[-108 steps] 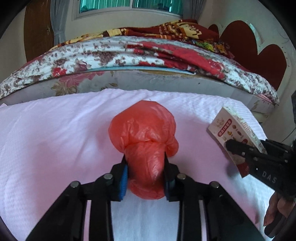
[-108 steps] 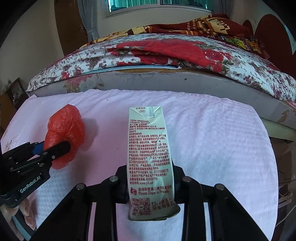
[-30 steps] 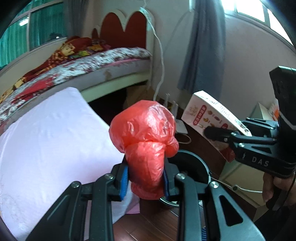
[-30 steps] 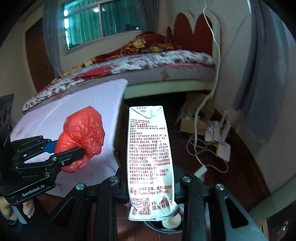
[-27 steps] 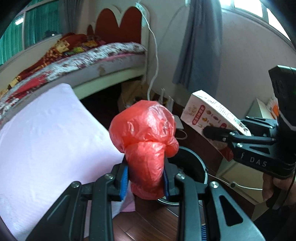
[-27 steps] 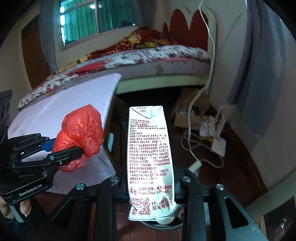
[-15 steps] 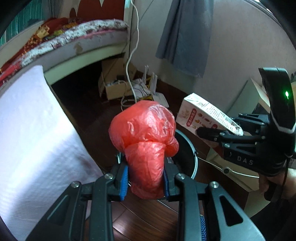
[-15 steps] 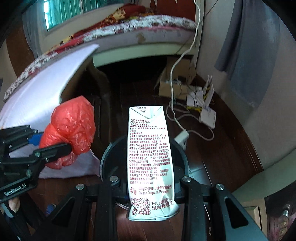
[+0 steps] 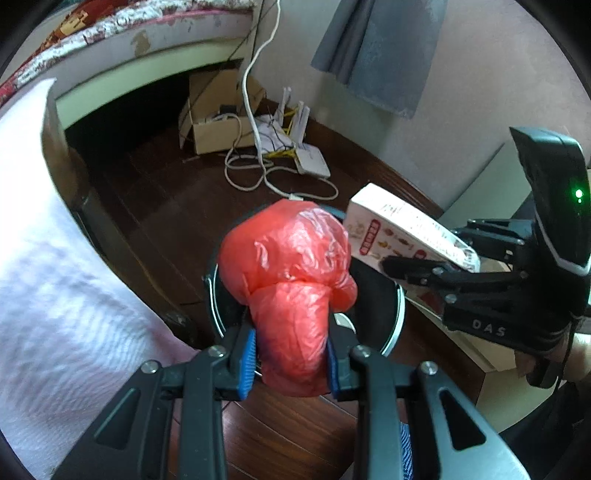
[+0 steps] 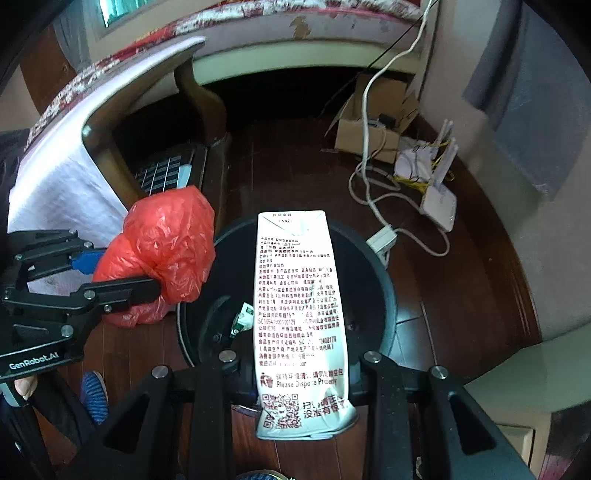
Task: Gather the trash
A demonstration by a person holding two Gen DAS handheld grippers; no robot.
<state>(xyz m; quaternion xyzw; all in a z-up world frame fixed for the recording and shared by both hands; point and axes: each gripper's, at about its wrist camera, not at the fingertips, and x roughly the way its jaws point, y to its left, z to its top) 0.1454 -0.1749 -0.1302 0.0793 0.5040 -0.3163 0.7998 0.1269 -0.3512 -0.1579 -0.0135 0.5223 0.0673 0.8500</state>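
My left gripper (image 9: pixel 291 360) is shut on a crumpled red plastic bag (image 9: pixel 288 266), which hangs over the black trash bin (image 9: pixel 397 306) on the floor. In the right wrist view the same red plastic bag (image 10: pixel 170 243) sits at the bin's left rim (image 10: pixel 384 280), held by the left gripper (image 10: pixel 122 273). My right gripper (image 10: pixel 295 373) is shut on a white milk carton (image 10: pixel 299 314) with red print, held above the bin's opening. The milk carton (image 9: pixel 402 232) and right gripper (image 9: pixel 399 269) show at the right in the left wrist view. A small scrap (image 10: pixel 242 319) lies inside the bin.
A table with a white cloth (image 9: pixel 44 266) stands at the left, its wooden leg (image 10: pixel 199 99) near the bin. A cardboard box (image 9: pixel 218 125), white cables (image 9: pixel 258 173) and a router (image 10: pixel 439 199) lie on the dark wood floor behind. A bed (image 9: pixel 122 33) runs along the back.
Both grippers have sunk and tipped downward, keeping their loads. The bin has grown larger and now lies right under the bag and the carton; the table has slid to the left.
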